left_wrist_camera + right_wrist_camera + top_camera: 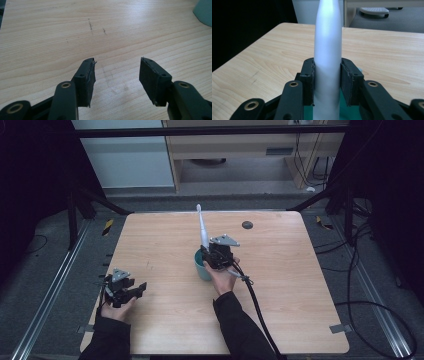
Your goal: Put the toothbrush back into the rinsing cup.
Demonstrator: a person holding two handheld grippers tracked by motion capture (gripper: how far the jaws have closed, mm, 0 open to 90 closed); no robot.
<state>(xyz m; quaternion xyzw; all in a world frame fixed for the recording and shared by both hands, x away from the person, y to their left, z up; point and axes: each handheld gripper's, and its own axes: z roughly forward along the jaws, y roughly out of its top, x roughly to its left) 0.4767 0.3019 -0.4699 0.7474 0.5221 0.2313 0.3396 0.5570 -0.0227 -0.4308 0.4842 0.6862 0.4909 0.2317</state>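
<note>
Pinched between our right tool's (327,83) pads is a white toothbrush (328,50), standing at centre frame with its lower end in a green cup (202,268) mid-bench. We judge the smooth, tapering handle could slip or tilt, and any sideways pull might tip the cup. Our left tool (117,80), lower left of the high view, hangs spread and empty over bare bench (50,37).
</note>
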